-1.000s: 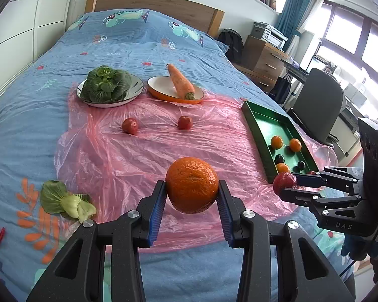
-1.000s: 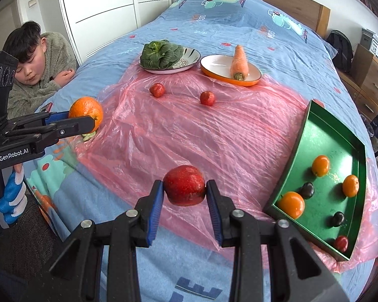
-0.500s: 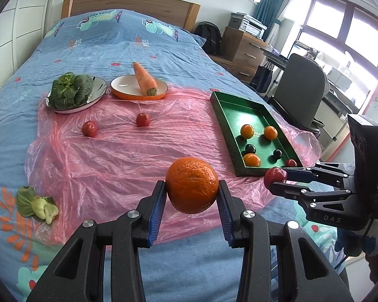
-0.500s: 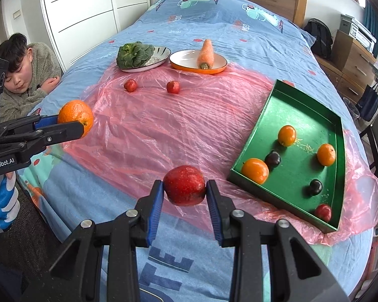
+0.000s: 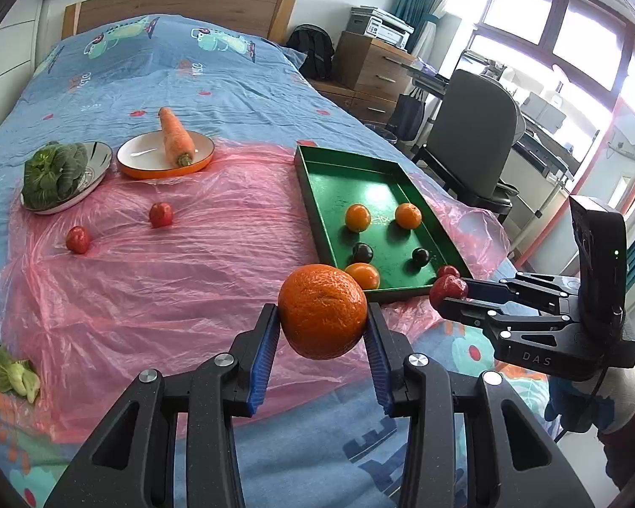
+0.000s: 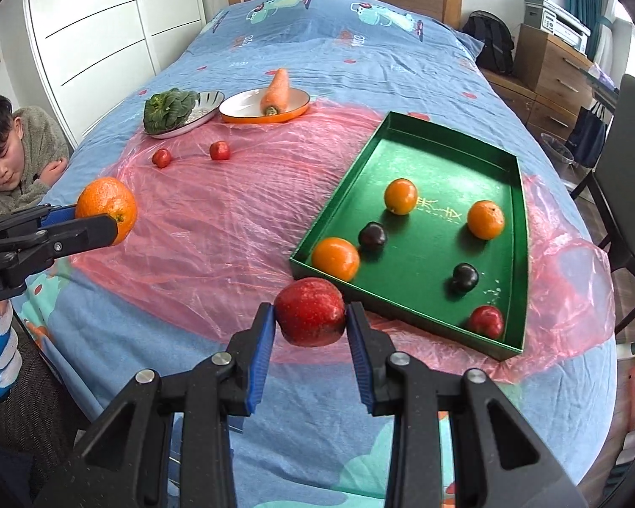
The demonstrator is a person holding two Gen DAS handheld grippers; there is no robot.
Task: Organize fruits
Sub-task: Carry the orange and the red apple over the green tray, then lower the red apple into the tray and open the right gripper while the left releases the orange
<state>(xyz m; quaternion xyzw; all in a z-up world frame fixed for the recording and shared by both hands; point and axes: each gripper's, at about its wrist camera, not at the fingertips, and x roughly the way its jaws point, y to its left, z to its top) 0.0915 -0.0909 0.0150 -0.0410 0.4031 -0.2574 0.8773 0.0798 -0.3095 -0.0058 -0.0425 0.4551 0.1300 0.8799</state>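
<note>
While the left gripper clamps a large orange between its blue pads, the right gripper clamps a red apple in the same way; both fruits hang above the near edge of the bed, just short of the green tray.

Tray contents, counted in the right wrist view:
- three oranges, one at the near left corner, one mid-tray, one toward the right wall;
- two dark plums, one beside the near orange, one further right;
- one small red fruit at the near right corner.

An orange-rimmed plate holds one carrot. Its neighbour, a striped bowl, holds one leafy green vegetable. Two small red fruits lie loose on the pink plastic sheet, well apart from the tray. One loose green leaf lies on the bedcover beside the sheet.
</note>
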